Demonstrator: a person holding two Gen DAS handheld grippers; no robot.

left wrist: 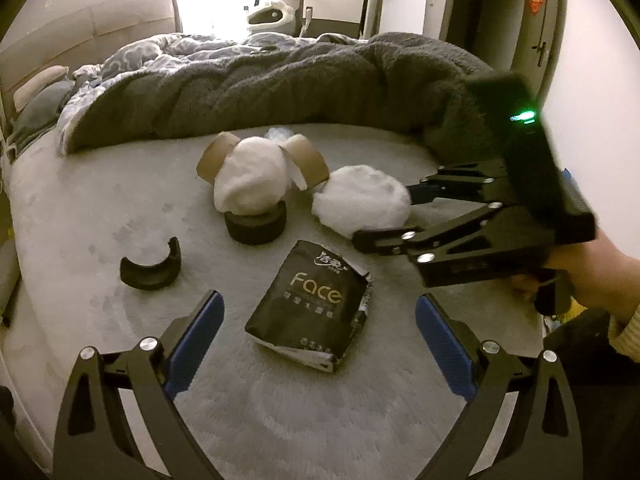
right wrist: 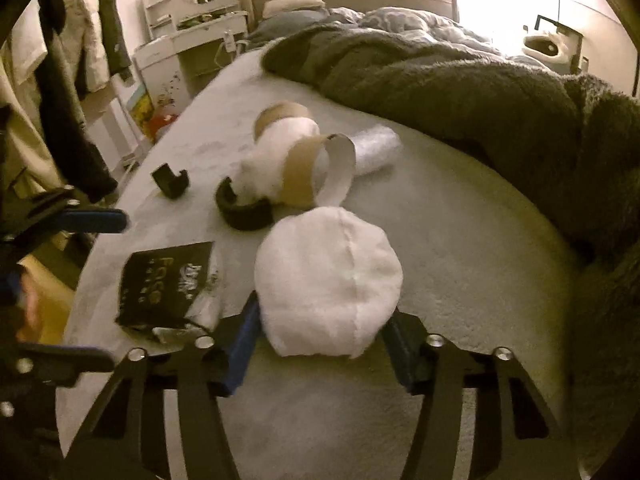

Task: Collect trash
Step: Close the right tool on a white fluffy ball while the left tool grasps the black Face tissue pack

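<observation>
On the grey bed sheet [left wrist: 80, 220] lies a black tissue packet [left wrist: 310, 300] marked "Face", crumpled at one end. My left gripper [left wrist: 318, 300] hangs open just above it, one blue pad on each side and well apart from it. To the right, a fluffy white wad [left wrist: 360, 196] sits between the fingers of my right gripper [left wrist: 384, 216]. In the right wrist view both blue pads press against the sides of this wad [right wrist: 328, 280], with the right gripper [right wrist: 322, 312] shut on it. The packet [right wrist: 164, 284] lies just left of it.
Behind lie a second white wad [left wrist: 250, 178] on a black ring [left wrist: 256, 226], two cardboard tubes [left wrist: 212, 158] [left wrist: 308, 160], a black half ring [left wrist: 150, 268] and clear plastic wrap [right wrist: 376, 148]. A dark fleece blanket [left wrist: 320, 88] is heaped across the bed. The bed's edge is at the left [right wrist: 120, 200].
</observation>
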